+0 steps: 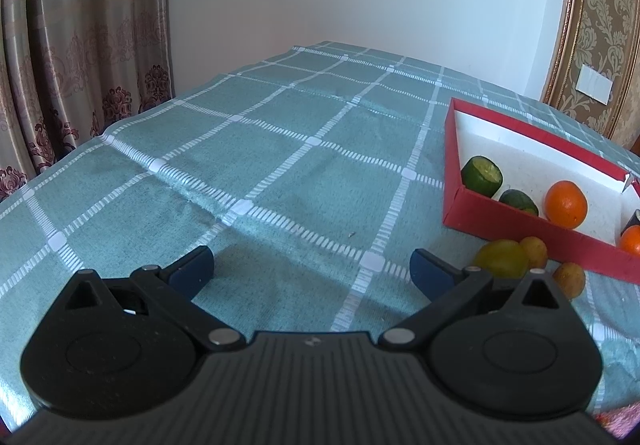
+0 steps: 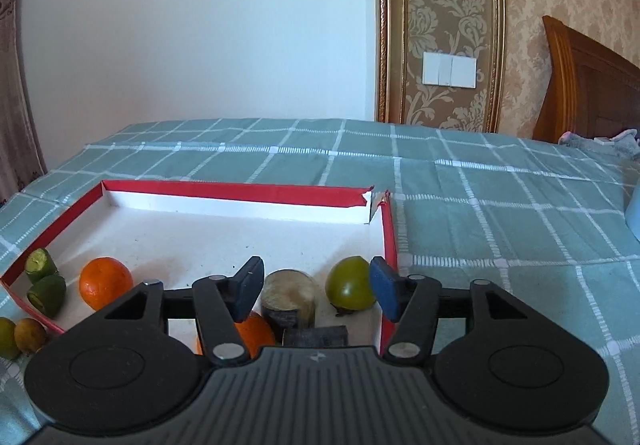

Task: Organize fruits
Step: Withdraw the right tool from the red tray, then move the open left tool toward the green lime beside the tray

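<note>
Wide apart and with nothing between them, the fingers (image 1: 192, 269) of the left gripper (image 1: 313, 268) sit at the bottom of the left wrist view over a green checked tablecloth (image 1: 248, 149). At the right edge of this frame lies a red box (image 1: 516, 219) with a white floor. It holds two cut green fruit pieces (image 1: 482, 173) near its lower left corner, an orange (image 1: 566, 203) just right of them, and part of a second orange (image 1: 631, 240) at the frame's edge. Outside the box, just below its near wall, a green-yellow fruit (image 1: 502, 259) touches a small yellow fruit (image 1: 534, 251), and another yellow fruit (image 1: 570, 280) lies near.

From the right wrist view, the right gripper (image 2: 317, 287) hangs over the box's lower right corner, its fingers (image 2: 250, 291) parted and gripping nothing. A green tomato-like fruit (image 2: 350, 289) rests on the box floor just left of the blue right fingertip; whether they touch is unclear. A round, dark-skinned piece with a pale cut top (image 2: 290, 295) stands between the fingers, clear of both. One orange (image 2: 256, 333) lies partly hidden behind the left finger. At lower left the box (image 2: 236, 191) holds another orange (image 2: 105, 287) and both green pieces (image 2: 44, 285). Its far right corner is torn open.
</note>
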